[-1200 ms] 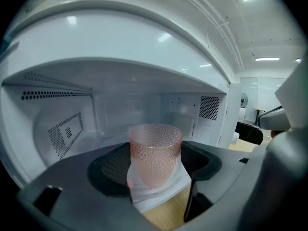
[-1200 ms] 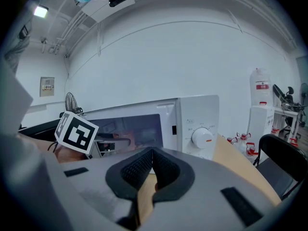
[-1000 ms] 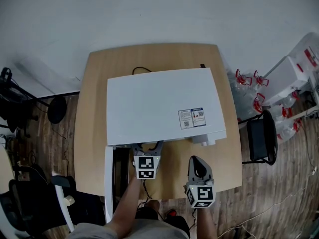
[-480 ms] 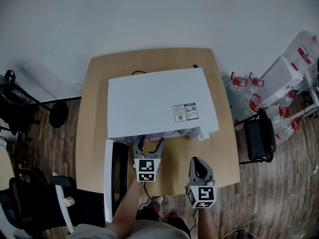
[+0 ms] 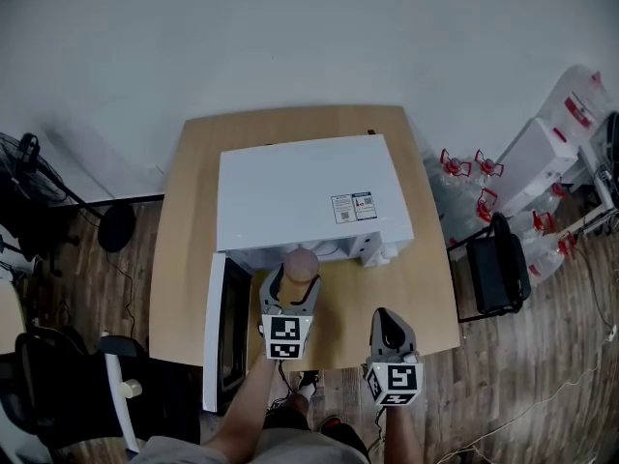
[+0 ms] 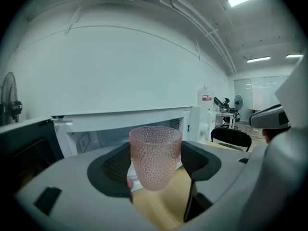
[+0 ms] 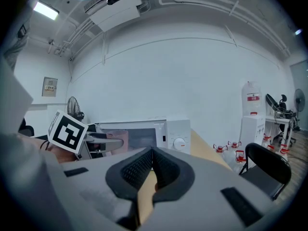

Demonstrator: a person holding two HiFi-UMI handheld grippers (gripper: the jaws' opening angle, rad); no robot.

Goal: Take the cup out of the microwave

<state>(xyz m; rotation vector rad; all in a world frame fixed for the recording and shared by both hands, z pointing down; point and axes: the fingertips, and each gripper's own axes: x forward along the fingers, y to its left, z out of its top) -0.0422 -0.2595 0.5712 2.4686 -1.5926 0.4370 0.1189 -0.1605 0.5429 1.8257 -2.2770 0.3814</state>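
I'm looking down on a wooden table (image 5: 179,220) that is carrying a white microwave (image 5: 305,196), and I'm placing everything else against that microwave. It is sitting near the table's middle, with bare wood running along its left, its right and its front. Its door (image 5: 215,327) is hanging wide open, hinged at the microwave's front left corner and swinging out past the table's front edge. A black chair (image 5: 505,264) is standing on the floor to the microwave's right, off the table.

The left gripper (image 5: 290,280) is hovering just in front of the microwave's open mouth, and its jaws are clamping a pink, dimpled, see-through cup (image 6: 155,155) from both sides. The cup is standing upright between the pads, its rim rising above them. It is sitting outside the cavity, just in front of the microwave's opening, with the tabletop showing below its base.

The right gripper (image 5: 384,317) is hanging in front of the microwave's right front corner, over the table's front edge and well apart from the cup. Its jaws are pressing together with nothing between them. From its own view I'm making out the microwave's round dial (image 7: 179,142) on the right of the front panel.
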